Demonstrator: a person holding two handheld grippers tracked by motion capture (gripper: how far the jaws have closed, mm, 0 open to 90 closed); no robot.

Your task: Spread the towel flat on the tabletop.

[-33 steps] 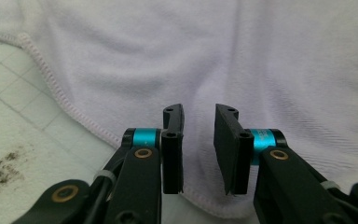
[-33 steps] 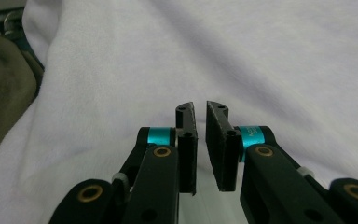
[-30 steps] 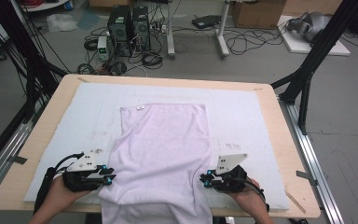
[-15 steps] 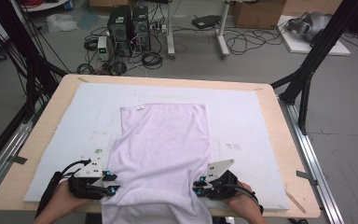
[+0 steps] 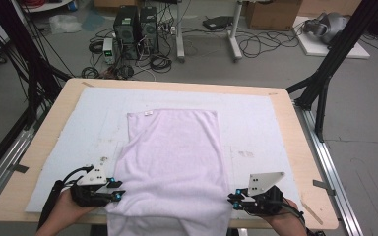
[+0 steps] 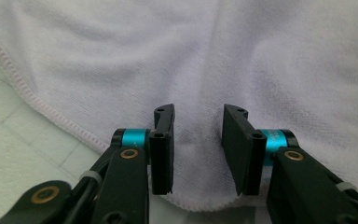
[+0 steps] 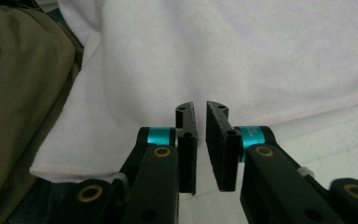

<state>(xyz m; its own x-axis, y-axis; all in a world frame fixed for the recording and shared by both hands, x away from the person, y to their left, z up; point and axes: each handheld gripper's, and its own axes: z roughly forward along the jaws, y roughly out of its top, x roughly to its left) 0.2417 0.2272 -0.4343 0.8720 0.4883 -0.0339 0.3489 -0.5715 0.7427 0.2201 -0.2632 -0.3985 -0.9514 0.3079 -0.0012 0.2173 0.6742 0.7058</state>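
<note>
A pale lilac towel (image 5: pixel 172 167) lies lengthwise down the middle of the tabletop (image 5: pixel 39 162), on a white mat (image 5: pixel 256 123) that covers most of the wood; its far end lies flat with a small label at the far left corner, and its near end hangs over the near edge of the tabletop. The left gripper (image 5: pixel 115 189) sits at the towel's left side near the front edge, held in a hand (image 5: pixel 66 209) that enters from below. In the left gripper view its fingers (image 6: pixel 163 144) stand apart with a clear gap, having just been opening; towel cloth lies beneath and between them, but the pads do not press on it, and the hemmed edge runs diagonally to the left over the mat. The right gripper (image 5: pixel 234 200) sits at the towel's right side, just beside its edge, with its grey three-cornered plate (image 5: pixel 263 182) uppermost. In the right gripper view its fingers (image 7: pixel 186 140) stand a narrow slit apart, having just been opening; nothing is gripped, and the towel lies ahead of and under the tips, with its hem running toward the right over the mat. Olive-coloured fabric (image 7: pixel 14 93) appears at the left of that view. Beyond the tabletop, computer towers (image 5: pixel 135 24) and cables lie on the floor.
</note>
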